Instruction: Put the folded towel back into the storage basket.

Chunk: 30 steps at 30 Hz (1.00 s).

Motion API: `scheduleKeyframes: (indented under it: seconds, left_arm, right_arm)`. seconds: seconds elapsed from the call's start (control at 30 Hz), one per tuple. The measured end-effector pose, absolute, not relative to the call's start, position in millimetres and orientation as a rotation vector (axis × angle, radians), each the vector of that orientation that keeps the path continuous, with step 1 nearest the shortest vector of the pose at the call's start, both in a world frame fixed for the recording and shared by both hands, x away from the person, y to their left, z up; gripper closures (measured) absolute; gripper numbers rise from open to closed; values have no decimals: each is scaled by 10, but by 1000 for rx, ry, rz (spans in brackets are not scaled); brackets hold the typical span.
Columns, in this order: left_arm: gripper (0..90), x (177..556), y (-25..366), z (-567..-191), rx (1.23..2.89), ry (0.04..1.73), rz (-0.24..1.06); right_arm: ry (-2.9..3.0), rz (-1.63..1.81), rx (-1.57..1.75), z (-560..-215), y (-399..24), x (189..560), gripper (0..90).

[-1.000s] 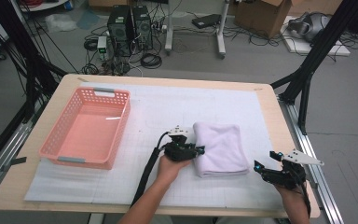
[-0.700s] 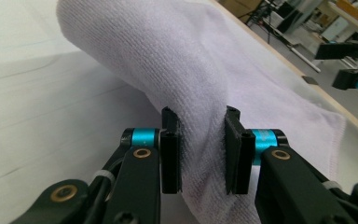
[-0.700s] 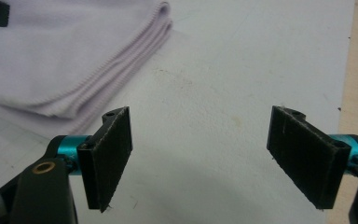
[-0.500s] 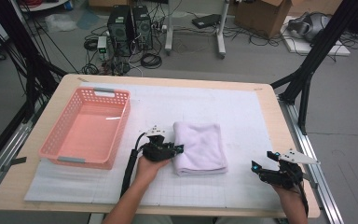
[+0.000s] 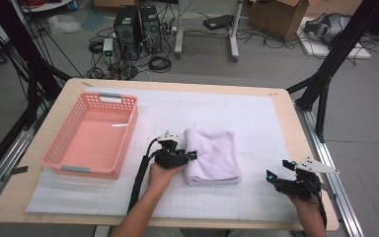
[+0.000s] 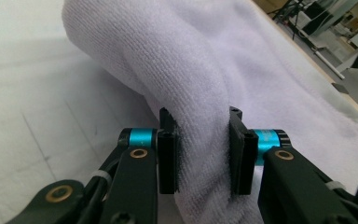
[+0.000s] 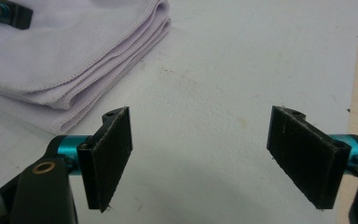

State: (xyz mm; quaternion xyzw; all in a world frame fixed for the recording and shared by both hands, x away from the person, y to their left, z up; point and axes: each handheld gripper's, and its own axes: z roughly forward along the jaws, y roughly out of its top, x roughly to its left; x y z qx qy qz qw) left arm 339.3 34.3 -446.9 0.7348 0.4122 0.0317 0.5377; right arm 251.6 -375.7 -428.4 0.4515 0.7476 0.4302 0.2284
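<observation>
A folded white towel [image 5: 216,157] lies on the white mat in the middle of the table. My left gripper [image 5: 191,156] grips its left edge. In the left gripper view the thick fold of towel [image 6: 191,70] bulges between the two black pads [image 6: 168,158], which press into it. The jaws of the left gripper [image 6: 200,156] have just been closing on that fold. My right gripper [image 5: 277,171] rests near the table's front right, apart from the towel. In its own view the right gripper [image 7: 212,158] stands open over bare mat, with the towel's layered corner [image 7: 98,60] up to the left.
A pink plastic basket [image 5: 128,132] sits on the left side of the mat, a short gap left of my left gripper. The wooden table edge [image 5: 306,143] runs along the right. Black frame posts and cables stand beyond the table.
The left gripper and the towel it holds have slid left across the mat, toward the basket. The right gripper has stayed where it was.
</observation>
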Motion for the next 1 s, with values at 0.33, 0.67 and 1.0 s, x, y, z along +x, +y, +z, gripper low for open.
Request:
scheduleKeyframes:
  seconds: [0.33,0.67,1.0]
  left_arm:
    - [708,3249,357,-4247,1731,743,200]
    - [713,3131,415,-3935,1745,568,278]
    - [713,3040,580,-3687,1729,474,331]
  right_arm:
    - [2063,1185,1243,-4283,-3743,2516,213]
    - [2064,1185,1233,-4275,-3729,2517,213]
    - [2064,1185,1220,-4268,-3710,2520,214]
